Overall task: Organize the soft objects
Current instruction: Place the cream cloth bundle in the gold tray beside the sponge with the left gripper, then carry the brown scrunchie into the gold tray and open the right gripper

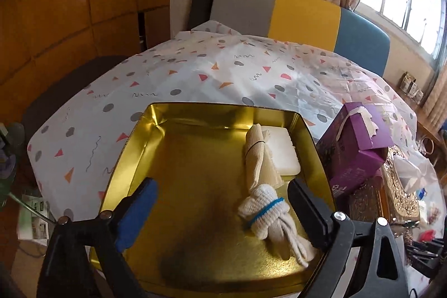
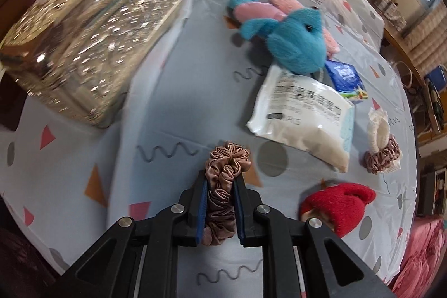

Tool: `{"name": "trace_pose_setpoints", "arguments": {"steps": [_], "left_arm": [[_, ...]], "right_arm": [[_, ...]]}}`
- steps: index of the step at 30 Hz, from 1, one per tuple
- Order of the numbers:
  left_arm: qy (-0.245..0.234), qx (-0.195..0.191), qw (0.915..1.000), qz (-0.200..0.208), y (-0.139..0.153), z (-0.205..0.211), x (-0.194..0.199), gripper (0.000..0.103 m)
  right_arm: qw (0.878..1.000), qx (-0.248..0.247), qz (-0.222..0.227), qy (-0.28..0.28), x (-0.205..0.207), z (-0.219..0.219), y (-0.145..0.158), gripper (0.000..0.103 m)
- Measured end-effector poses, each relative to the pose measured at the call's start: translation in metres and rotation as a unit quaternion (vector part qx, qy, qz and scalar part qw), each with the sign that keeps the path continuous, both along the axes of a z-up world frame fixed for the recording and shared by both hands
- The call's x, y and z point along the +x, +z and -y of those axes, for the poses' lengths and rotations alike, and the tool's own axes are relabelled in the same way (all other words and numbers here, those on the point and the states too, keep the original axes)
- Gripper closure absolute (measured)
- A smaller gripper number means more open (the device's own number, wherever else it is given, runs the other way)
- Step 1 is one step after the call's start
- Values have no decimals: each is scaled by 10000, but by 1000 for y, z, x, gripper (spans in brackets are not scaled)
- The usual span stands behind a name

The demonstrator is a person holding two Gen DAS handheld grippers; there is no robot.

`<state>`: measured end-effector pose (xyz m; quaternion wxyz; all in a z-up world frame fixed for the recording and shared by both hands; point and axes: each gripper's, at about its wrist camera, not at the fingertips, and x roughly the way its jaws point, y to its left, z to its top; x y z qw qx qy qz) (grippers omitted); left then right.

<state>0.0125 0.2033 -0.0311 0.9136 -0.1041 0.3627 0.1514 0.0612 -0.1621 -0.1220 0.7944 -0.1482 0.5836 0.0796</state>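
A brown scrunchie [image 2: 220, 194] sits pinched in the right tool [image 2: 220, 203], jaws nearly together, above the surface [image 2: 167, 113] where a plush toy [image 2: 296, 43] and wipes pack [image 2: 304, 116] wait. The left tool [image 1: 220, 211] gapes wide and empty over the gold tin [image 1: 195, 214], beside a banded white bundle [image 1: 268, 211] (already inside). Best practice, by the look of it: carry the scrunchie clear over the rim before letting go.
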Motion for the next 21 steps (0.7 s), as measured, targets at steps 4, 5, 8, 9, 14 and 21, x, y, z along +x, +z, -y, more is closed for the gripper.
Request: {"name": "trace_pose_setpoints", "arguments": {"steps": [4,5,8,9,14,21], "left_arm": [[-7,-48,10000,-79,-4,-1,-4,4],[2,-56,9999,-92,-5,-1,-6,4],[15,-71,9999,-126,-9,-1,-9,3],[13,-71,9999,-134,-9,-2,-9,3],[3,-32,9999,-138,-11,-3,-13,0],[-5,-92,9998,-159,-13,-6,-15,0]], "right_arm": [[9999,149,-15,55,-5,-11,1,87],[9998,189,-16,28,-5,-11,1,87],[9987,460,-15,-207,-5,-6,4,87],[9977,596,16,-319,-4,-2,7,88],[9861,1370,430,-837,3,23,36,88],[9665,1919,1217,-1197,29,29,95,88]]}}
